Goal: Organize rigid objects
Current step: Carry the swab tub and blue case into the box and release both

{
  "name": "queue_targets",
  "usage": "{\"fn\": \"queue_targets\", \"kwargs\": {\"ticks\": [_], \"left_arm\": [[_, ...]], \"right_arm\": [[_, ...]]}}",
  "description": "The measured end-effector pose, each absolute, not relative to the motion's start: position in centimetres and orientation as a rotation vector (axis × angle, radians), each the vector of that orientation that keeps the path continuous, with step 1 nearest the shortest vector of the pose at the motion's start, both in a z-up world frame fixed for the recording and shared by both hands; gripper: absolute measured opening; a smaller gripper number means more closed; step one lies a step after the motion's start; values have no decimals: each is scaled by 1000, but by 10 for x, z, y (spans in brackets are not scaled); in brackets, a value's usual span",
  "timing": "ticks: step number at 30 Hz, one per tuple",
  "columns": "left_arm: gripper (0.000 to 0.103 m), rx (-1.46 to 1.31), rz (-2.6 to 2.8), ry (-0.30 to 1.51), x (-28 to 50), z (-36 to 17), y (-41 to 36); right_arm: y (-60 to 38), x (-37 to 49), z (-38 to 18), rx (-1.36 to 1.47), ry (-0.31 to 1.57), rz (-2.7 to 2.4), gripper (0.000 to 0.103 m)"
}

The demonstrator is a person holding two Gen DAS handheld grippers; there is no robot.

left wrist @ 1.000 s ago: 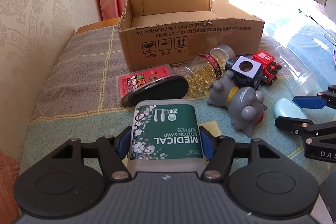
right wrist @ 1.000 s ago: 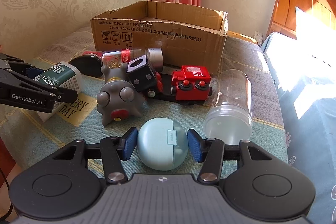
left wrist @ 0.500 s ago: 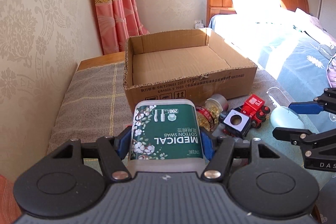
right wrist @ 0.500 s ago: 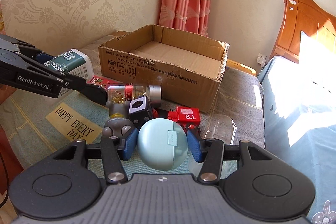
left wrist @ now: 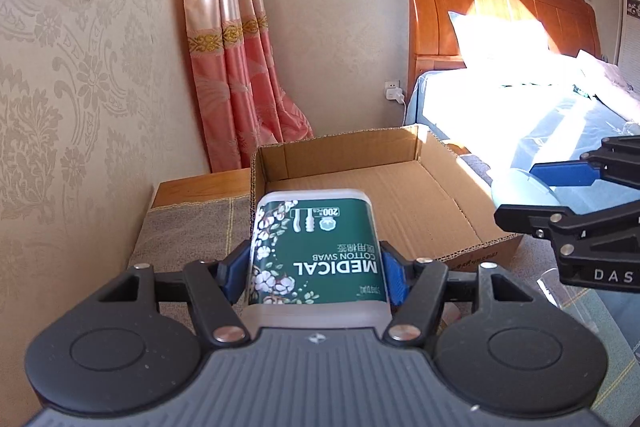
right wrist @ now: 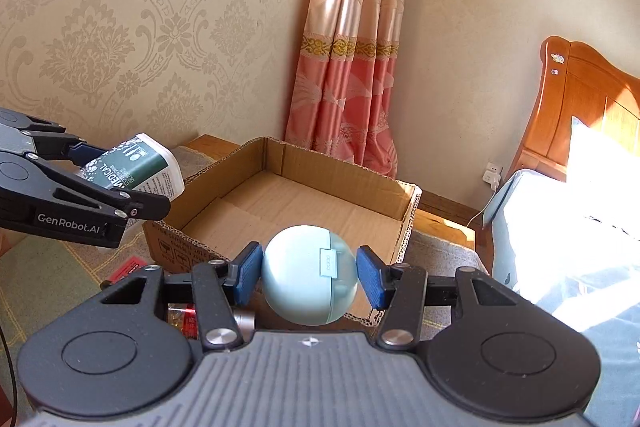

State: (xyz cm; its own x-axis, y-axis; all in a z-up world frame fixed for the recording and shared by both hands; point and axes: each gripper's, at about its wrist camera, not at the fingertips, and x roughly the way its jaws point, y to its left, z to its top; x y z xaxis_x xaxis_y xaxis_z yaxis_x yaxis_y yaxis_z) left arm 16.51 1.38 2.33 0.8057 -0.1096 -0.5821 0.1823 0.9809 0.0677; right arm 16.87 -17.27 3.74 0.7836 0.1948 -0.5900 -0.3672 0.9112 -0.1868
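My left gripper (left wrist: pixel 314 273) is shut on a green-labelled box of medical cotton swabs (left wrist: pixel 316 247) and holds it in the air at the near left edge of the open cardboard box (left wrist: pixel 360 187). My right gripper (right wrist: pixel 308 277) is shut on a pale blue round case (right wrist: pixel 308 283) and holds it above the box's near wall (right wrist: pixel 168 239). The box looks empty inside. The left gripper with the swab box (right wrist: pixel 136 167) shows at the left of the right wrist view. The right gripper's fingers (left wrist: pixel 560 223) show at the right of the left wrist view.
A red packet (right wrist: pixel 128 267) and a pill bottle (right wrist: pixel 188 315) lie on the cloth below my right gripper, mostly hidden. A wooden bed (left wrist: pixel 500 27) with bright bedding stands at the right. A patterned wall (left wrist: pixel 60 107) and a pink curtain (left wrist: pixel 232 67) are behind the box.
Both grippers have risen from the cloth with their objects and moved forward toward the cardboard box. The other toys have dropped out of view below.
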Motion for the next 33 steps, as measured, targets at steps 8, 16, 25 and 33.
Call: {"fn": "queue_targets", "kwargs": {"ticks": [8, 16, 25, 33], "left_arm": [[64, 131, -148, 634, 193, 17, 10], [64, 145, -174, 668, 213, 14, 3], [64, 178, -185, 710, 260, 15, -7], [74, 191, -147, 739, 310, 3, -16]], "right_arm": [[-174, 224, 10, -271, 687, 290, 58], [-185, 212, 13, -182, 679, 273, 103], [-196, 177, 17, -104, 717, 199, 103], [-201, 154, 12, -83, 731, 179, 103]]}}
